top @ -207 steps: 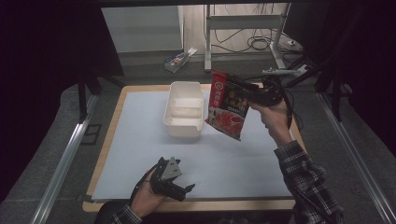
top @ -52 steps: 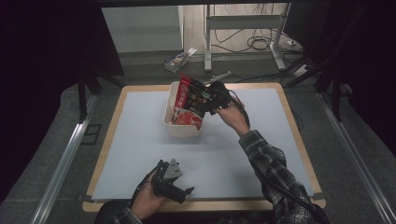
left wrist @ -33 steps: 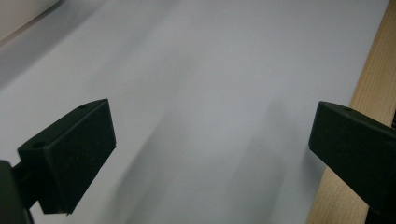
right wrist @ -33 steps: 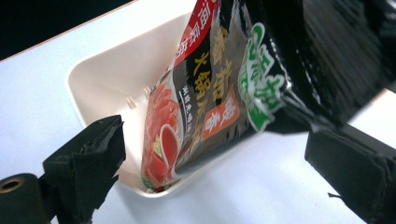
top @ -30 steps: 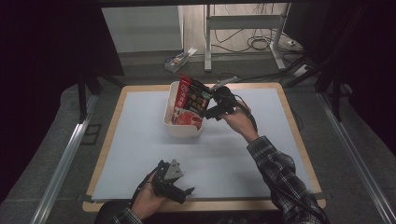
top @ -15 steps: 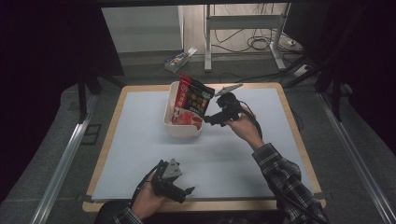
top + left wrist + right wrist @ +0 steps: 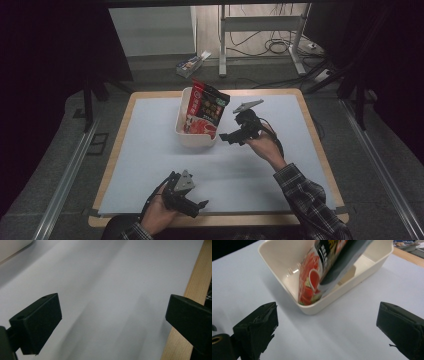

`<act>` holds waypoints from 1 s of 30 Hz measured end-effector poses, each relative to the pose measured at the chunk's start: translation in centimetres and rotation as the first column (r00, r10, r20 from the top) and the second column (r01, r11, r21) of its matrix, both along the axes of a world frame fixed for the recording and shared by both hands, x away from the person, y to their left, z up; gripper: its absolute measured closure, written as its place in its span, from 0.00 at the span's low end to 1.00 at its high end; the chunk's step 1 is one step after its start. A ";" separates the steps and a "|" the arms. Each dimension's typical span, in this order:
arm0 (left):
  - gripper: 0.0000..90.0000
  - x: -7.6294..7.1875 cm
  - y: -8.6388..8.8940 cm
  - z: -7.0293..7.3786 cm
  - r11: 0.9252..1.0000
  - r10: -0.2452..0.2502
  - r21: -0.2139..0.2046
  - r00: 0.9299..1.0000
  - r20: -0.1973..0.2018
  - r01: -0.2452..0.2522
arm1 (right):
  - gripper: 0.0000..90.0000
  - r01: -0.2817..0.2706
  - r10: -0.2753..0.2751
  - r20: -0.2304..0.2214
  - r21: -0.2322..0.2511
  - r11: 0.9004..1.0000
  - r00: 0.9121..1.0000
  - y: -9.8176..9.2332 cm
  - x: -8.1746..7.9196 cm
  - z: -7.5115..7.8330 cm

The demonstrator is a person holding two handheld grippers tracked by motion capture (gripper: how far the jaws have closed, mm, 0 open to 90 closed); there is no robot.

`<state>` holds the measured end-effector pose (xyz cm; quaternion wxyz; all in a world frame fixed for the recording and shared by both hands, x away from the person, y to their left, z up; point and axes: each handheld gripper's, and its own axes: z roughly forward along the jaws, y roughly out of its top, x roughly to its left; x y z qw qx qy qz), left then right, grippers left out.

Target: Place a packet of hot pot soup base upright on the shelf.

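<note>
Both tools gape wide: left tool (image 7: 192, 206) low, right tool (image 7: 229, 138) raised.

Right gripper (image 7: 231, 136) has let go of the snack bag (image 7: 205, 110), now propped in the white tub (image 7: 186, 137); gripper withdrawn right, jaws apart.

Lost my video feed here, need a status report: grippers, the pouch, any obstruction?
Right gripper open, clear of the bin. Left gripper open, low near the table's front edge. Snack pouch leaning upright in the bin. Nothing in the way.

Red-black snack bag (image 7: 205, 110), cream tub (image 7: 186, 137), pale blue mat (image 7: 150, 150).
</note>
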<state>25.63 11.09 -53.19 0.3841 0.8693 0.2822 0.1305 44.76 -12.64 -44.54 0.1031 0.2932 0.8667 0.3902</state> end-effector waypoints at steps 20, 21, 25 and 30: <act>0.00 -0.1 -0.1 0.1 1.000 -0.016 0.018 1.000 0.009 0.016 | 0.00 -0.021 0.021 0.001 -0.003 1.000 1.000 -1.3 -2.2 -0.6; 0.00 -0.1 -0.1 0.0 1.000 -0.016 0.018 1.000 0.010 0.016 | 0.00 -0.022 0.022 -0.001 -0.008 1.000 1.000 -1.3 -2.3 -0.7; 0.00 -0.2 -0.1 0.0 1.000 -0.014 0.020 1.000 0.010 0.014 | 0.00 -0.030 0.030 0.004 -0.025 0.999 1.000 -1.4 -2.8 -0.8; 0.00 -0.2 0.0 0.1 1.000 -0.011 0.016 1.000 0.012 0.011 | 0.00 -0.037 0.038 0.006 -0.037 0.999 0.999 -1.7 -3.3 -1.1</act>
